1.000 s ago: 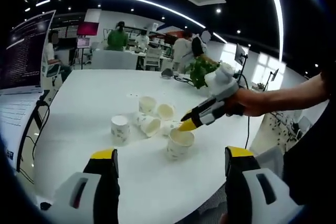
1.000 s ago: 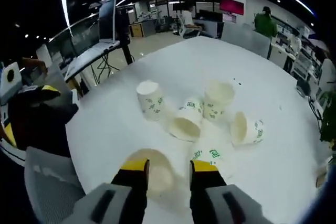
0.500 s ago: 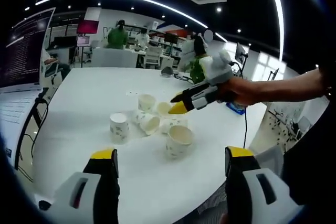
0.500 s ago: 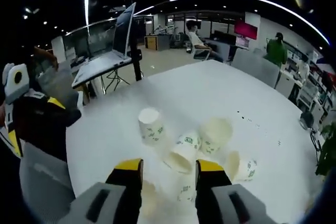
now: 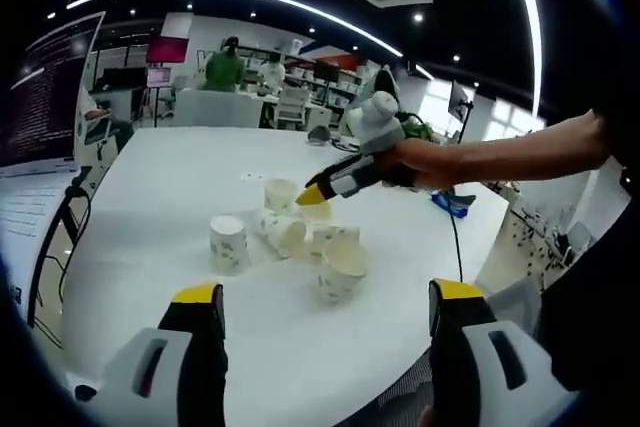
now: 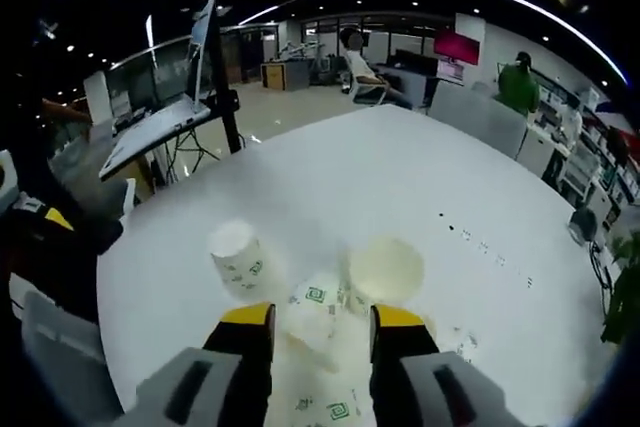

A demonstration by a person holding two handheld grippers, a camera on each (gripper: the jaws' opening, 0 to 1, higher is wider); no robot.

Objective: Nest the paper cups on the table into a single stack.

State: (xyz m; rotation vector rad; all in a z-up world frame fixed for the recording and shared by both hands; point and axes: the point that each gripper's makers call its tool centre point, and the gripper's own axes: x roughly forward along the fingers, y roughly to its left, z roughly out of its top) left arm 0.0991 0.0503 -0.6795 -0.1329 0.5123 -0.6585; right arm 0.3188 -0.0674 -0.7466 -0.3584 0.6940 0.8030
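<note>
Several white paper cups with green print sit clustered mid-table. In the left gripper view, one upright cup (image 5: 340,269) is nearest, an upside-down cup (image 5: 228,244) stands to its left, a cup on its side (image 5: 286,236) lies between, and another upright cup (image 5: 280,194) is at the back. My left gripper (image 5: 326,295) hangs back over the table's near edge, wide open and empty. A hand holds my right gripper (image 5: 312,193) over the back of the cluster. In its own view the right gripper (image 6: 322,317) is open above a tipped cup (image 6: 312,309), with an upright cup (image 6: 385,272) and the upside-down cup (image 6: 237,259) just beyond.
The round white table (image 5: 150,187) has bare room around the cluster. A monitor (image 5: 50,97) stands at the left and a blue item (image 5: 455,205) lies near the right edge. A laptop on a stand (image 6: 165,112) and office desks with people are beyond.
My right gripper has moved away from the nearest upright cup, farther back over the cluster. The cups and my left gripper have stayed put.
</note>
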